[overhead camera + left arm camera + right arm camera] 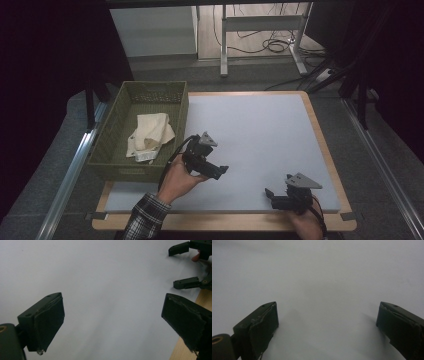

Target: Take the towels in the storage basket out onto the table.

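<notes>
While both grippers sit over the pale mat [260,130], the cream cloth [150,135] lies crumpled inside the green basket [120,167] at the mat's left edge. Left gripper [220,172]: just right of the basket, jaws apart, empty. Right gripper [270,196]: at the mat's near right corner, jaws apart, empty.

Lab: padded test table [260,125], desk frame [260,30], floor cables [270,45].
</notes>
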`<action>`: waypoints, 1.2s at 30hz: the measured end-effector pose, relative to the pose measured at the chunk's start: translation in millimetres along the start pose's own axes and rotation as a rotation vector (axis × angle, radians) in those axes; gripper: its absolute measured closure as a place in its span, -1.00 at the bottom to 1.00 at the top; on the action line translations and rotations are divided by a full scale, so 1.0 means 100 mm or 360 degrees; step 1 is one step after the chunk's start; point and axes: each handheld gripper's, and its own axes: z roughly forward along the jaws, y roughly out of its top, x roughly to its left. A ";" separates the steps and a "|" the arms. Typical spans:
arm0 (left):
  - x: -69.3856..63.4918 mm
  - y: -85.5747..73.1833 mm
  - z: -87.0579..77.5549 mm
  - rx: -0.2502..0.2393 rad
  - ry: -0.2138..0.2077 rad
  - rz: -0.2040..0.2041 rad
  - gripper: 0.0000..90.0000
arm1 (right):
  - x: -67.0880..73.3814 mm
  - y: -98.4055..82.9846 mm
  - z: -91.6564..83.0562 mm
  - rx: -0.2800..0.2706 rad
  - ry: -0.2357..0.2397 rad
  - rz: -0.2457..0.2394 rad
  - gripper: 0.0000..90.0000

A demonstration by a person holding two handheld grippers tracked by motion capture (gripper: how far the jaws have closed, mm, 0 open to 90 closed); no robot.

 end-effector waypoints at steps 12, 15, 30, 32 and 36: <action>0.27 0.17 -0.12 0.0071 0.0097 -0.0008 -0.89 | 0.00 0.00 0.00 0.0000 0.0000 0.0001 -0.91; 0.32 0.19 -0.14 0.0080 0.0110 -0.0012 -0.89 | 0.00 0.00 0.00 0.0000 0.0001 0.0001 -0.91; 0.70 0.29 -0.48 0.0102 0.0248 -0.0093 -0.89 | 0.00 0.00 0.00 0.0000 0.0002 0.0000 -0.91; 0.75 0.29 -0.54 0.0111 0.0270 -0.0102 -0.89 | 0.00 0.00 0.00 0.0000 0.0002 0.0000 -0.91; 0.89 0.26 -0.68 0.0125 0.0323 -0.0131 -0.89 | 0.00 0.00 0.00 0.0000 0.0002 0.0000 -0.91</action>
